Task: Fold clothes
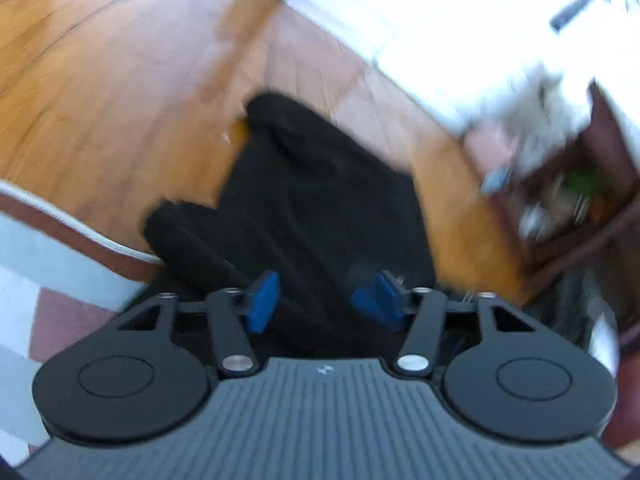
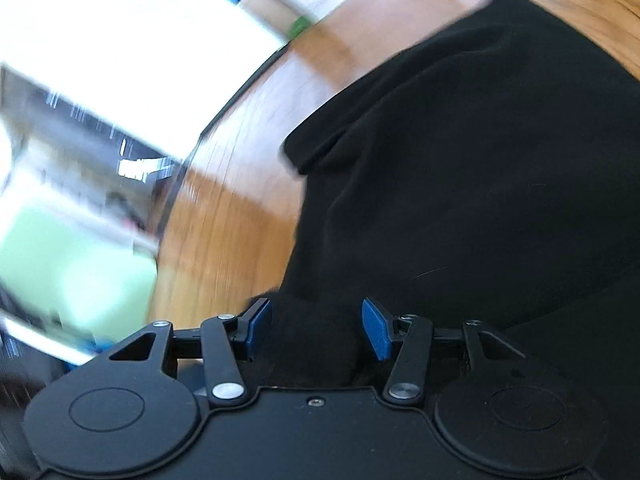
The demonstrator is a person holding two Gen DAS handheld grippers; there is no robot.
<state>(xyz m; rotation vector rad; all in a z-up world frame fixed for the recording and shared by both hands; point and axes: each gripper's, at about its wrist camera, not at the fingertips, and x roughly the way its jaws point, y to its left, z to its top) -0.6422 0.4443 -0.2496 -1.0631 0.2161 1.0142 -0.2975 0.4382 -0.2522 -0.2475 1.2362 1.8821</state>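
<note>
A black garment (image 1: 320,200) stretches away from my left gripper (image 1: 320,304) over a wooden floor (image 1: 120,100). Dark cloth fills the gap between its blue pads (image 1: 262,304), and the gripper looks shut on a bunch of it. In the right wrist view the same black garment (image 2: 480,160) covers the right half of the picture. A thick fold of it runs between the blue pads (image 2: 376,330) of my right gripper (image 2: 316,328), which is shut on it. Both views are blurred by motion.
A red and pale rug with a white edge (image 1: 60,280) lies at the left. A dark wooden shelf with small items (image 1: 580,200) stands at the right. A pale green object (image 2: 80,272) and bright white areas sit left of the wooden floor (image 2: 224,232).
</note>
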